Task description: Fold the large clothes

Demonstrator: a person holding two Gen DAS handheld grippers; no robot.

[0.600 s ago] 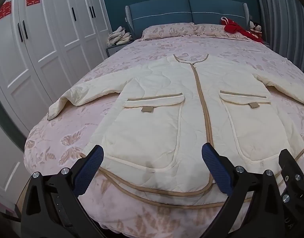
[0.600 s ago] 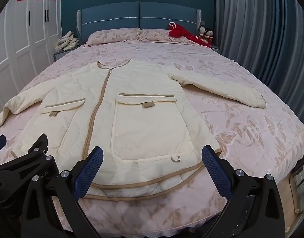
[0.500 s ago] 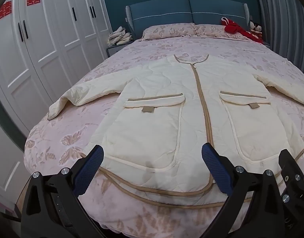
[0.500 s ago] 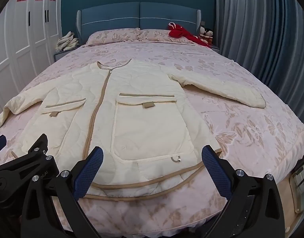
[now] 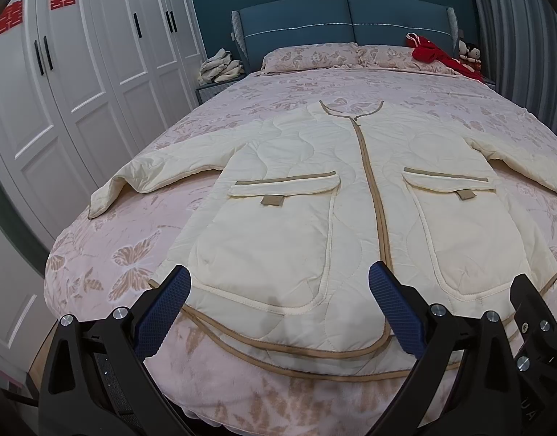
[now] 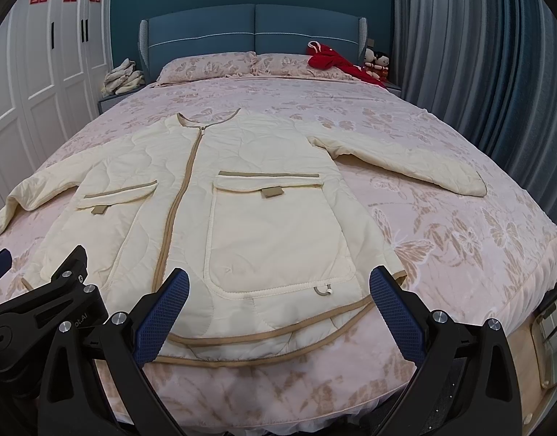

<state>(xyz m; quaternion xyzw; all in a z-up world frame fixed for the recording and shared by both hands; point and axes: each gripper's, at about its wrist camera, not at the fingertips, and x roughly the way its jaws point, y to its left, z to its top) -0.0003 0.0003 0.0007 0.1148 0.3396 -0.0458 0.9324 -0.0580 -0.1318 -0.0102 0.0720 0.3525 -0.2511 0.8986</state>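
A cream quilted jacket [image 5: 314,189] with tan trim lies flat and face up on the bed, zipped, both sleeves spread out to the sides. It also shows in the right wrist view [image 6: 242,196]. My left gripper [image 5: 278,309] is open and empty, above the hem at the foot of the bed, left of the zip. My right gripper [image 6: 278,309] is open and empty, above the hem under the right pocket. The right gripper's frame shows at the left view's right edge.
The bed [image 6: 460,239] has a pink butterfly cover, two pillows [image 6: 206,67] and a blue headboard. A red garment [image 6: 329,60] and dolls lie at its far right. White wardrobes [image 5: 78,72] stand left, grey curtains [image 6: 478,54] right. Folded cloths [image 5: 220,67] sit on the nightstand.
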